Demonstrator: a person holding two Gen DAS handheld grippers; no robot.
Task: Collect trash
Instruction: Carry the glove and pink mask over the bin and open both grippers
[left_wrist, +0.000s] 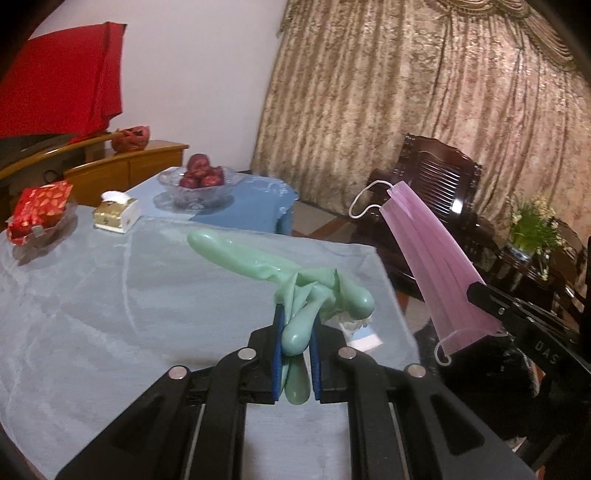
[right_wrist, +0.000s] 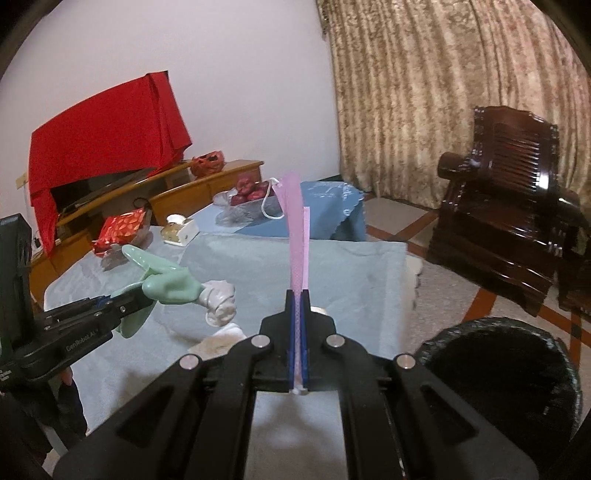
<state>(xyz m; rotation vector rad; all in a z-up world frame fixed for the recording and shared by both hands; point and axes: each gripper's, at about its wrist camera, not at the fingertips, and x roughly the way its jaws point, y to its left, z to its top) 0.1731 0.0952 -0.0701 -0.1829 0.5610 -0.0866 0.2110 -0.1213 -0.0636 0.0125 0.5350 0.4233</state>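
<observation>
My left gripper (left_wrist: 297, 325) is shut on a pale green rubber glove (left_wrist: 255, 258), held above the table's grey-blue cloth (left_wrist: 110, 314). The glove's fingers stick out ahead, and a white crumpled wad (right_wrist: 219, 299) hangs at its end. My right gripper (right_wrist: 297, 295) is shut on the edge of a pink face mask (right_wrist: 297, 236) that stands upright from the jaws, its white ear loop (right_wrist: 267, 206) dangling. In the left wrist view the mask (left_wrist: 436, 266) slants up from the right gripper (left_wrist: 480, 293). The left gripper (right_wrist: 138, 297) enters the right wrist view from the left.
A black bin (right_wrist: 498, 369) stands on the floor by the table's right edge. White paper (right_wrist: 225, 332) lies on the cloth. At the far end are a glass bowl of apples (left_wrist: 201, 182), a tissue box (left_wrist: 116, 214) and a red packet (left_wrist: 40, 210). A dark wooden chair (right_wrist: 509, 206) stands to the right.
</observation>
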